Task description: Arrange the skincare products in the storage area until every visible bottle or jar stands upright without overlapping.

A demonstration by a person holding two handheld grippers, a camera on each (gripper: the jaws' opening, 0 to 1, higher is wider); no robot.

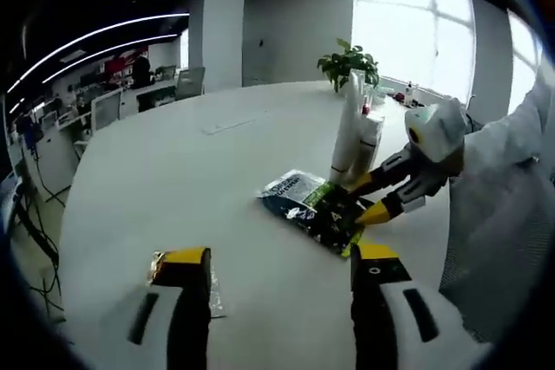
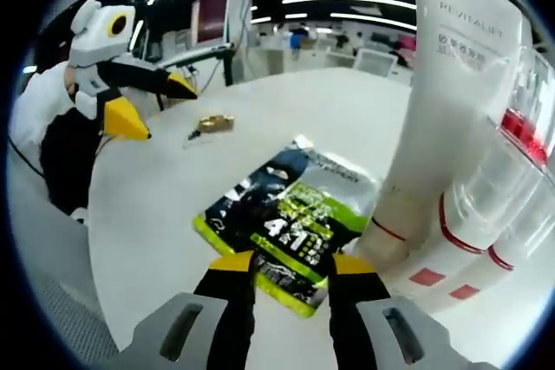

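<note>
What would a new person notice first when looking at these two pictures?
Most striking is the dark sachet with bright green print, lying flat on the round white table right in front of the right gripper, whose jaws are open. Just beside it stands a tall white tube, upright, with more white tubes with red bands behind it. In the left gripper view, a small gold-wrapped item lies by the left gripper.

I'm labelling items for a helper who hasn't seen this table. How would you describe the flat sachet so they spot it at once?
On the big white table, find the upright white tubes. At their foot lies the sachet, flat, just ahead of the right gripper. It alone is dark with lime-green print; its neighbours are tall and white.
</note>
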